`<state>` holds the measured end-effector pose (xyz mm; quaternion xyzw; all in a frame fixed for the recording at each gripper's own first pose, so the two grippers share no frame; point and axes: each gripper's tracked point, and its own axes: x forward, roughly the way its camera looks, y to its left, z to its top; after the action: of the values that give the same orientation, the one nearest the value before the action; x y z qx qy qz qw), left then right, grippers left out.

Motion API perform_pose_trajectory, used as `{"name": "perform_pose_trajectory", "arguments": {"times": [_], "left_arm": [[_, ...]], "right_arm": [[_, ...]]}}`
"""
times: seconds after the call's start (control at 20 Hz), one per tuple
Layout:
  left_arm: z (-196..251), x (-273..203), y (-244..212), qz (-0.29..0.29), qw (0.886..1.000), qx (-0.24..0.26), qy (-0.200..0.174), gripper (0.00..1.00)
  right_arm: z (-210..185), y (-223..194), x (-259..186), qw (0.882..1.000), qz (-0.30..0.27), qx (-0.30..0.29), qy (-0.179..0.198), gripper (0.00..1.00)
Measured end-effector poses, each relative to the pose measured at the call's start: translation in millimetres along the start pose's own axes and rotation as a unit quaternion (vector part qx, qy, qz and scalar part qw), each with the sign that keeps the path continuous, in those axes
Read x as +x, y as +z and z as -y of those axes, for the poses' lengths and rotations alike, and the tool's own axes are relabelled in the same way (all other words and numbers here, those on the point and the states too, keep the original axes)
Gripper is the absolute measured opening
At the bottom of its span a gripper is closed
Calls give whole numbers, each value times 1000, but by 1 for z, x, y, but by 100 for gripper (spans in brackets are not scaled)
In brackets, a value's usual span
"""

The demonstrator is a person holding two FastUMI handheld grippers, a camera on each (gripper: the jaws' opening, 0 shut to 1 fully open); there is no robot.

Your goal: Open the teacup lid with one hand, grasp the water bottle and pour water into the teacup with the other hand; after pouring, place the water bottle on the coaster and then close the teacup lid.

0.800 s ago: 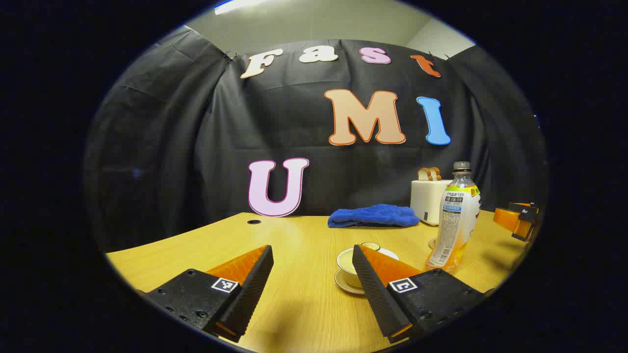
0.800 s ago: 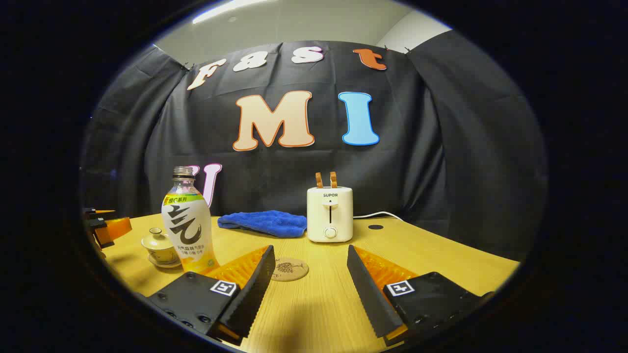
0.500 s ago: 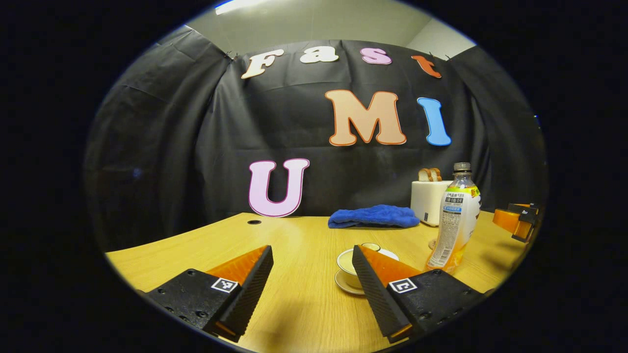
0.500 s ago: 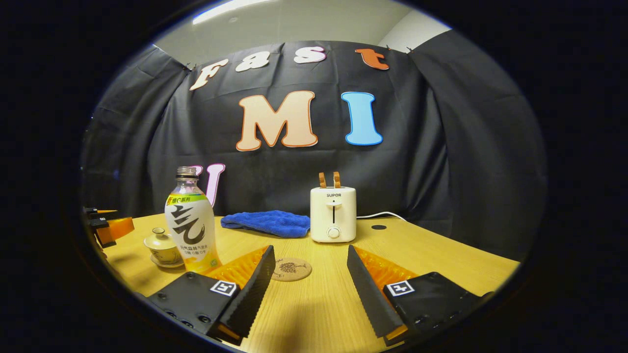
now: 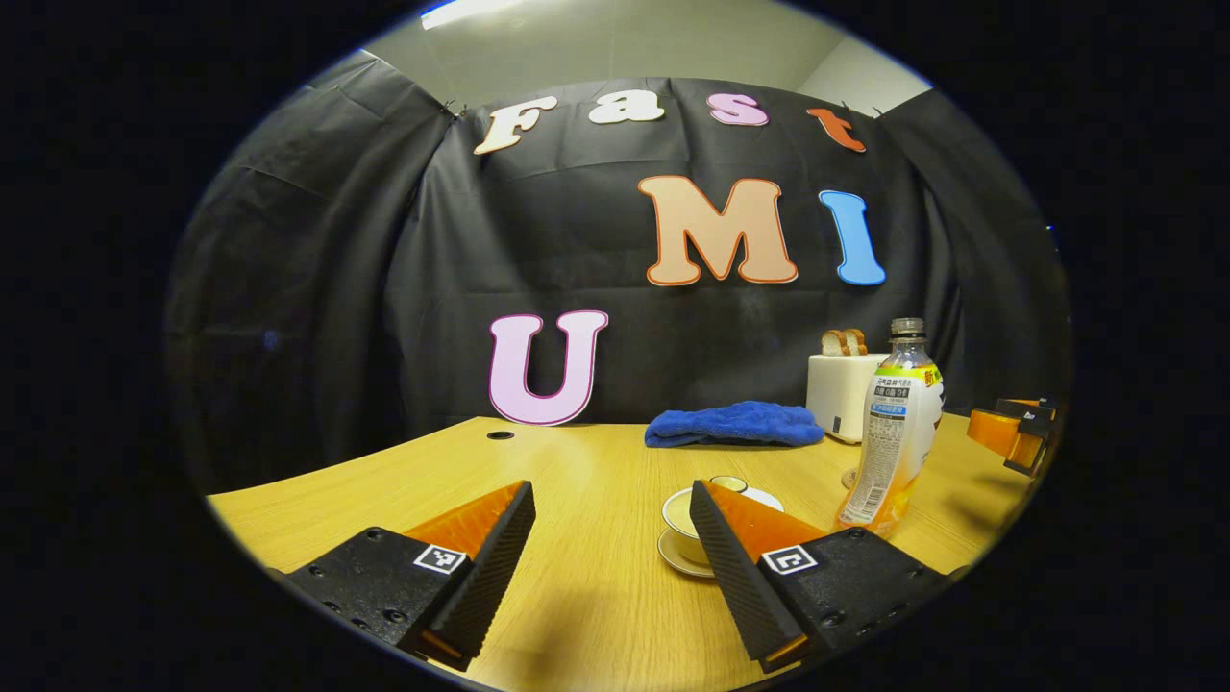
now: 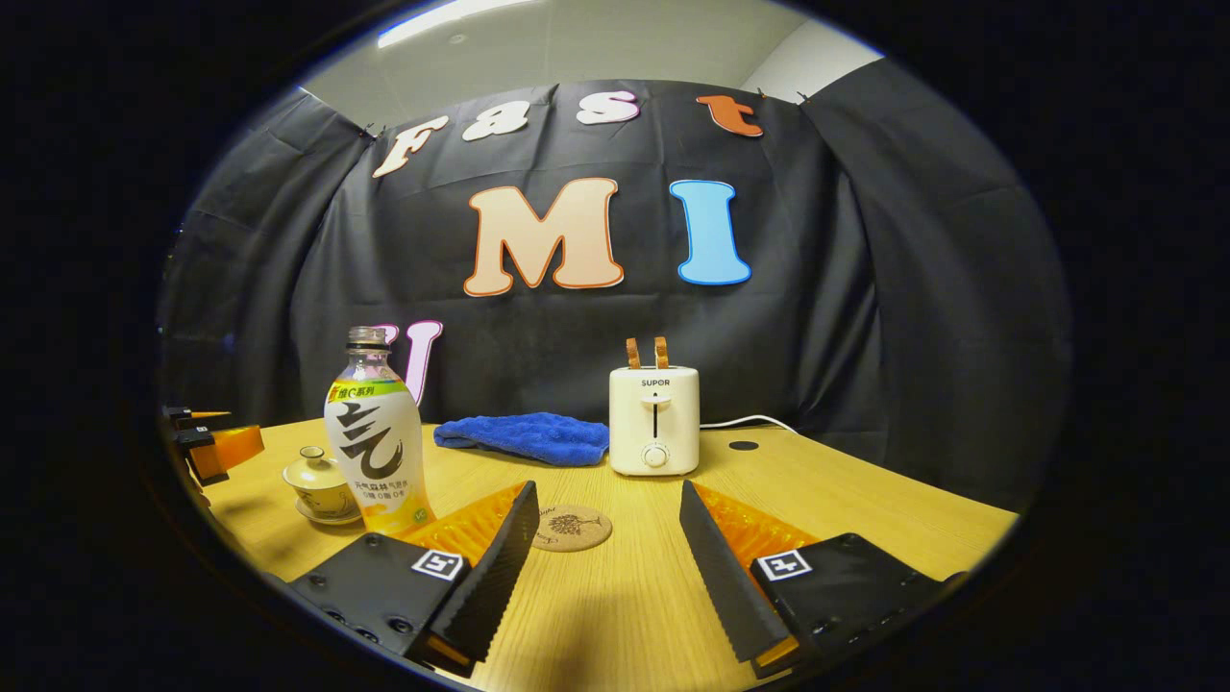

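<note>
Wooden table (image 6: 865, 500), water bottle (image 6: 373, 432) barely shifted rightward.

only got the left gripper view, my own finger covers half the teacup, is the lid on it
Observer: Yes. In the right gripper view the teacup stands with its lid on, knob up.
Operator: where's the coaster, can't make it out past the bottle
Observer: The coaster lies flat and bare in front of the toaster, to the right of the water bottle in that view and apart from it.
Operator: is the right gripper ready to grab
Observer: The right gripper is open, fingers wide apart with nothing held between them, and the water bottle stands off to its left.
</note>
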<state>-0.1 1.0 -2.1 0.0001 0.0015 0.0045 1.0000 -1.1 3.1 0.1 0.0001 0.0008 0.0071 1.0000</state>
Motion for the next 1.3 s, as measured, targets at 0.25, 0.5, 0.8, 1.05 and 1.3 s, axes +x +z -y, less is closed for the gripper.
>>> {"name": "perform_pose_trajectory", "arguments": {"times": [0.25,0.5,0.8,1.05,1.3], "left_arm": [[-1,0,0,1,1000,0,0,95],[1,1,0,0,1000,-1,-4,94],[9,4,-1,-3,1000,3,-15,94],[47,13,-3,-5,994,10,-110,94],[54,21,-9,-24,992,28,-119,93]], "right_arm": [[0,-1,-1,1000,0,0,0,94],[0,0,-1,1000,1,0,0,92],[0,1,-1,1000,0,0,0,92],[0,0,-1,1000,0,0,0,92],[-1,1,-1,1000,-1,0,3,94]]}}
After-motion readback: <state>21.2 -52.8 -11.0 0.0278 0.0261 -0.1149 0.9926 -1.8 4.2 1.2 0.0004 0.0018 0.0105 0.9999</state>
